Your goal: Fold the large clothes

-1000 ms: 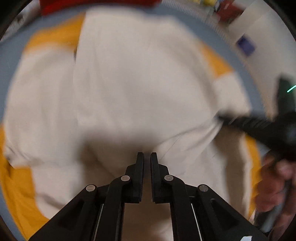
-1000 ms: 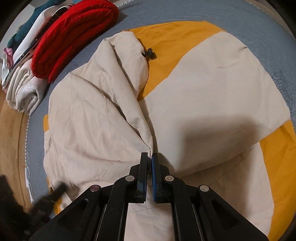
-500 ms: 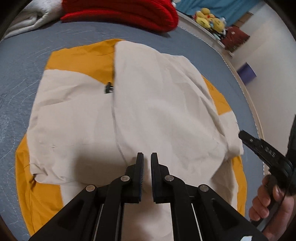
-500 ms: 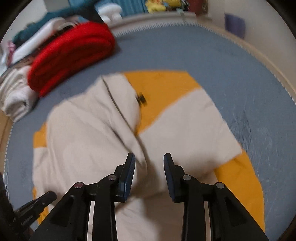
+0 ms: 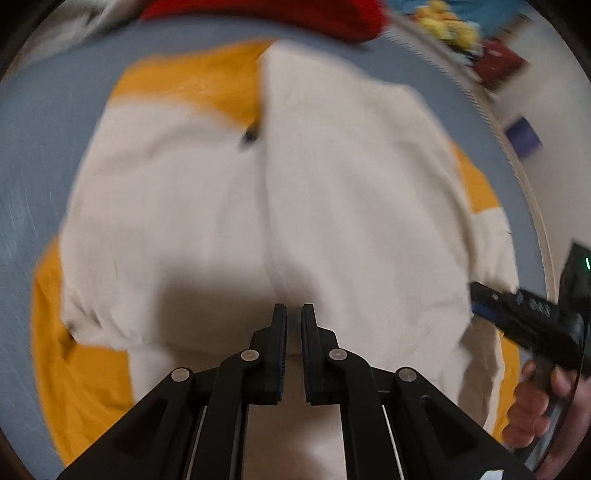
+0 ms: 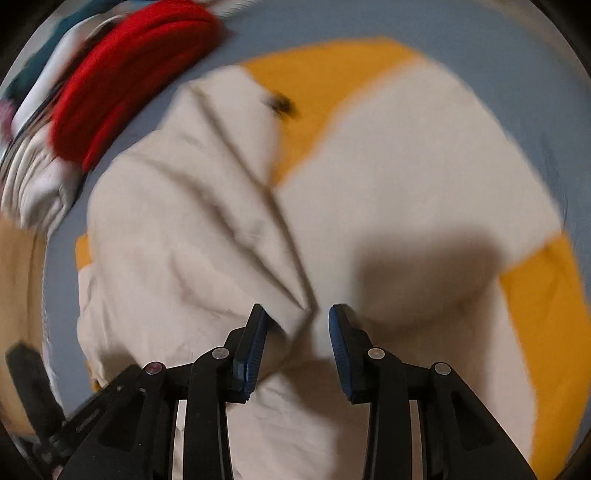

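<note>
Blue bedding [image 6: 461,33] bears cream-and-yellow garment [image 5: 332,203]; left claw [image 5: 293,314] closed empty, right claw [image 6: 297,314] parted.

Both fisheye views are motion-blurred and bend hard toward dark round corners. Light is warm, soft and even, without glare. A dim shadow falls on the garment [image 5: 332,206] ahead of each gripper.

The left black two-finger gripper [image 5: 293,314] points steeply downward, its jaws drawn nearly together with only a thin slit between the pads and nothing pinched there. The right black two-finger gripper [image 6: 299,314] also aims down, blue-padded jaws parted. A bare hand [image 5: 535,402] grips the right gripper's handle.
</note>
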A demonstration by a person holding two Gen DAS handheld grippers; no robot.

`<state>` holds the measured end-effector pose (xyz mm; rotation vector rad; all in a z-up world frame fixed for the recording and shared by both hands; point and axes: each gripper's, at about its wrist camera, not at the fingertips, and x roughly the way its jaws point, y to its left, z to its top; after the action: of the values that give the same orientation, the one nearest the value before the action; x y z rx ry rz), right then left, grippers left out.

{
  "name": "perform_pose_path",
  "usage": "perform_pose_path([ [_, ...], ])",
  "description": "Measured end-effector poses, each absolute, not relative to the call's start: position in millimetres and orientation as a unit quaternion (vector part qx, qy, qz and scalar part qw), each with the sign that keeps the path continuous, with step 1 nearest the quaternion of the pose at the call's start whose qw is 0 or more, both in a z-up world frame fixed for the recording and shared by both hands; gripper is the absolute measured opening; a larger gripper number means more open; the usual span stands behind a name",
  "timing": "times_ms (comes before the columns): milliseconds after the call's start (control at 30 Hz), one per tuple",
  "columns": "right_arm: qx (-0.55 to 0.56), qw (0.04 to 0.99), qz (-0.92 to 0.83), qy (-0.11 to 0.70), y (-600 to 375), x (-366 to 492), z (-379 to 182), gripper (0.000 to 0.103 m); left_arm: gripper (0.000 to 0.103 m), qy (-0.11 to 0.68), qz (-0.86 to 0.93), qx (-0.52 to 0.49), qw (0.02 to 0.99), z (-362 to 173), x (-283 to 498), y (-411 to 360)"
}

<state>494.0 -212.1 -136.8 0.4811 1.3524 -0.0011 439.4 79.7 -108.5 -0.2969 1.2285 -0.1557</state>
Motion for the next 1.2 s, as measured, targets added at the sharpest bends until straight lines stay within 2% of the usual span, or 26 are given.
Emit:
perform_pose_path([
  [133,0.174,0.802,-0.004,0.572,-201,488,-96,0.036,0.007,0.545,-0.168,-0.110,0.814,-86,427,36],
  [267,0.191,0.817,0.068,0.539,-182,484,-77,0.036,0.009,0.602,-0.176,-0.079,0.775,-122,424,8],
  [300,0.192,0.814,0.086,0.541,-176,485,-81,0.037,0.010,0.628,-0.159,-0.066,0.759,-139,423,7],
  [367,0.191,0.799,0.097,0.562,-172,487,-99,0.037,0.010,0.628,-0.161,-0.087,0.756,-141,423,13],
  [500,0.217,0.760,0.049,0.610,-190,488,-137,0.037,0.010,0.601,-0.154,-0.114,0.776,-112,430,35],
  [600,0.200,0.776,0.050,0.597,-191,489,-119,0.037,0.010,0.571,-0.133,-0.128,0.800,-96,438,55],
  [700,0.164,0.796,0.038,0.581,-192,495,-108,0.038,0.010,0.575,-0.113,-0.149,0.797,-108,437,78],
  [833,0.207,0.763,-0.003,0.612,-217,493,-131,0.040,0.010,0.628,-0.069,-0.131,0.764,-141,437,90],
  [900,0.228,0.758,-0.005,0.612,-225,492,-132,0.040,0.010,0.619,-0.071,-0.130,0.772,-131,435,88],
  [1033,0.194,0.806,-0.009,0.560,-229,487,-87,0.040,0.010,0.574,-0.073,-0.119,0.807,-91,427,94],
  [1200,0.104,0.912,0.020,0.395,-221,463,22,0.040,0.010,0.490,-0.077,-0.091,0.864,-30,390,117],
])
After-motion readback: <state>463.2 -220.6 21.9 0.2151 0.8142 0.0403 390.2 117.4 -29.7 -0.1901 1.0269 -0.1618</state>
